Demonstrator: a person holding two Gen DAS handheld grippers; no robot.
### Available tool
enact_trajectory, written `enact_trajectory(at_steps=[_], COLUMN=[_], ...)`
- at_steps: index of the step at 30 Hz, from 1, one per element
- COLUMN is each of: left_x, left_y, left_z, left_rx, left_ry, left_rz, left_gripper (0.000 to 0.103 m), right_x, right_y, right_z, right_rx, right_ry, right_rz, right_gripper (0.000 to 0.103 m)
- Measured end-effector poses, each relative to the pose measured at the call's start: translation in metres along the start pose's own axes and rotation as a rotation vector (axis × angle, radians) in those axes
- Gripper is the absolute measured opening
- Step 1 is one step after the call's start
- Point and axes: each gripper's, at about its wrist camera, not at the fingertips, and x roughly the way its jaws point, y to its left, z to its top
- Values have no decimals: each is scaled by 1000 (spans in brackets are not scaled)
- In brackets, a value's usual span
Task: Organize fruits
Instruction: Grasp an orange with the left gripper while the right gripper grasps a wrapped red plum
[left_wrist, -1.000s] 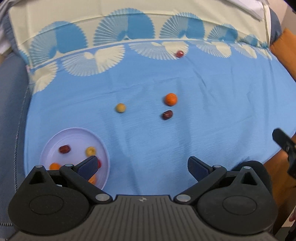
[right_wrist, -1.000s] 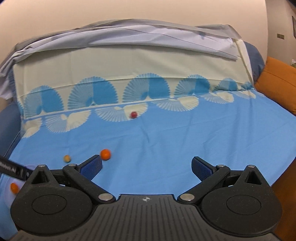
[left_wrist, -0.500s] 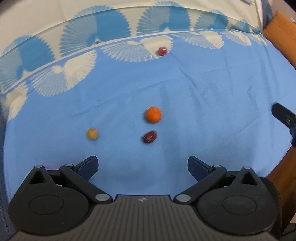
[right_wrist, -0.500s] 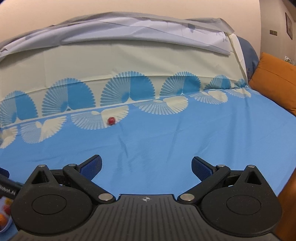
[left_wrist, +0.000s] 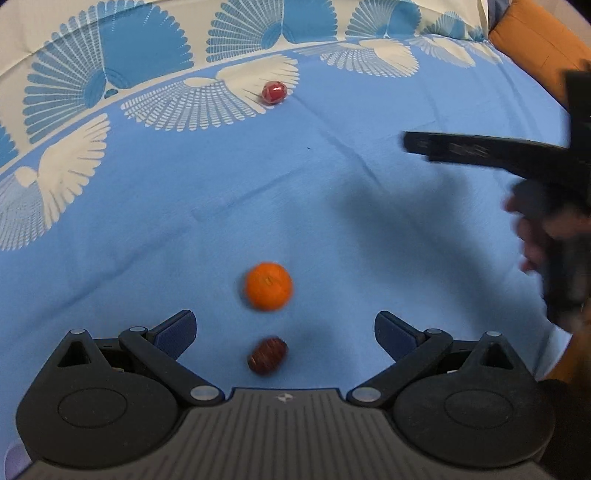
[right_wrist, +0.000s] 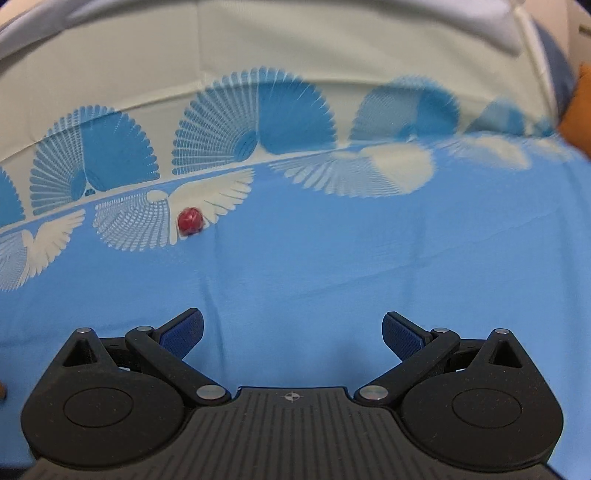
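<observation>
Left claw (left_wrist: 284, 325) is spread wide, nothing between the blue pads (left_wrist: 177, 328). It sits low over the blue sheet (left_wrist: 147, 229). A dark red date-like fruit (left_wrist: 267, 355) lies on the sheet right between the two fingers, close to the claw body, touching neither pad. Slightly blurred.

Just beyond the fingertips, on the same centre line — an orange (left_wrist: 268, 285), resting on the sheet, near the date-like fruit but apart from it.

Far side of the sheet: a small red fruit (left_wrist: 274, 91) on the white fan print, well apart from the other two.

Right claw (right_wrist: 291, 330) is also wide, holding nothing, only bare blue sheet between the pads. In the left wrist view it shows as a blurred dark shape (left_wrist: 480, 151) coming in from the right edge, above the sheet, with the person's hand (left_wrist: 532, 236) behind it. Jaw state can't be read from that view; its own camera settles it.

From the right wrist view the small red fruit (right_wrist: 190, 220) is ahead and left of the claw, well apart, at the edge of the fan-pattern border. Orange cushion (left_wrist: 535, 40) at the far right corner of the bed.
</observation>
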Motion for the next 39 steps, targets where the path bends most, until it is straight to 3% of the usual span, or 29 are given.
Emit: enact_trajectory(at_steps=[5,10,14,16,17,18,19,22,26,30,34,39], left_x=[30,54,59,54,51,49,47,40,7,-51,-115,-184], left_y=[21,39,38,33,29,26,24,25,33,43,42,33], left_z=[10,15,14,14,14,14,14,13,9,-7,-31,-74], left_rx=[-23,-97,-101,-84,-61,-32,-10,-29,-51,-102,-159,-215], left_ry=[31,51,44,9,-9,-18,-19,-10,-58,-106,-158,-204], left_rz=[-22,-31,-29,-25,-19,-20,-33,-47,-4,27,60,59], left_gripper=[103,103,102,87,63,36,36,36,36,36,36,36], right_x=[65,115,145,153,153,150,147,136,87,0,-96,-211], right_y=[23,57,82,91,94,98,102,107,88,67,59,82], right_z=[13,36,54,58,59,60,61,64,66,53,23,-24], right_rx=[-56,-114,-158,-186,-198,-217,-243,-281,-202,-154,-94,-45], right_ry=[14,-44,-65,-77,-89,-99,-102,-80,-112,-132,-151,-173], right_rz=[62,33,13,17,29,56,77,74,39,16,42,125], right_gripper=[102,102,103,100,81,54,37,33,33,33,33,33])
